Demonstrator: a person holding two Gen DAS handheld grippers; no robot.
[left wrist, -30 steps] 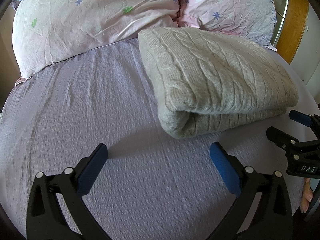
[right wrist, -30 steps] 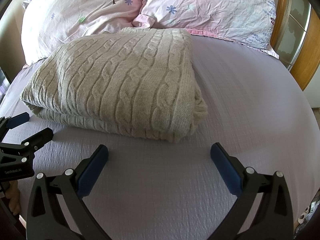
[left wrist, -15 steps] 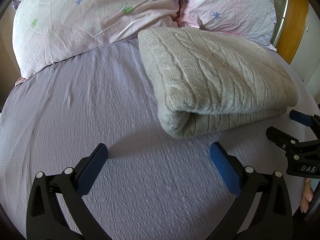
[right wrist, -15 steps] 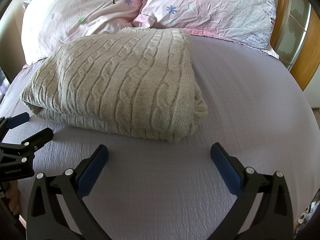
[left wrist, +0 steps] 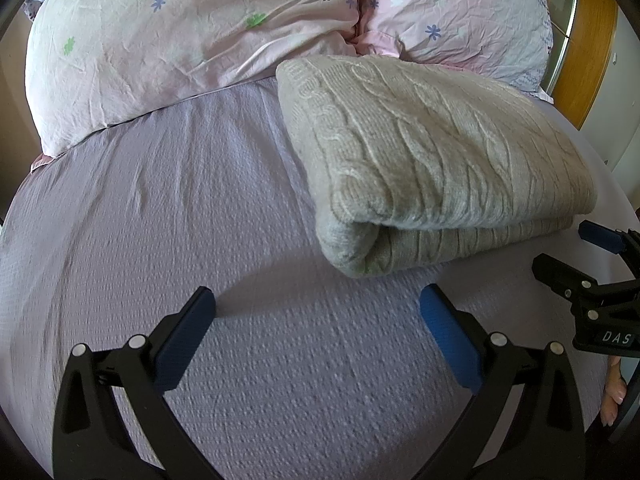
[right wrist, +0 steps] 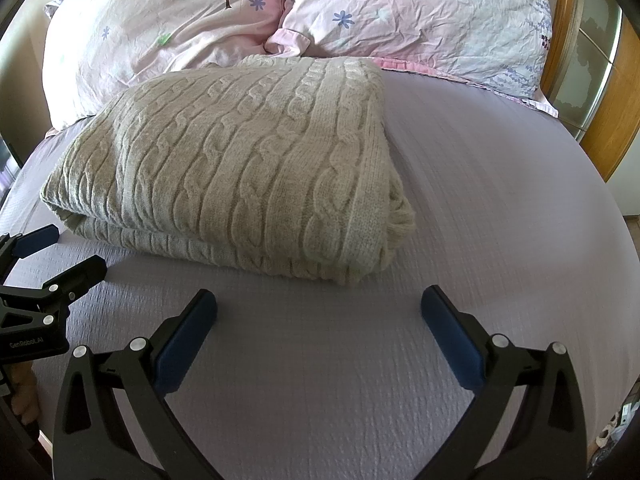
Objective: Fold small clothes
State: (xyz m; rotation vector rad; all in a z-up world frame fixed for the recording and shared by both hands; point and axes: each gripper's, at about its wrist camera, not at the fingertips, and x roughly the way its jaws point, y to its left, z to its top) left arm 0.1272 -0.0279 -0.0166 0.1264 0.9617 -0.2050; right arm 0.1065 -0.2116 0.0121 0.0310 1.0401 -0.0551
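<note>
A beige cable-knit sweater point(left wrist: 432, 160) lies folded into a thick rectangle on the lilac bed sheet point(left wrist: 160, 208), its far edge against the pillows. It also shows in the right wrist view point(right wrist: 248, 168). My left gripper point(left wrist: 316, 308) is open and empty, just in front of the sweater's near left corner. My right gripper point(right wrist: 318, 308) is open and empty, just in front of the sweater's near right corner. Each gripper shows at the edge of the other's view: the right one point(left wrist: 568, 252) and the left one point(right wrist: 60, 252), both with fingers apart.
Two pink floral pillows point(left wrist: 192, 36) point(left wrist: 460, 12) lie along the head of the bed. A wooden headboard point(right wrist: 608, 128) stands at the right. The bed's edge curves down at the right point(right wrist: 616, 220).
</note>
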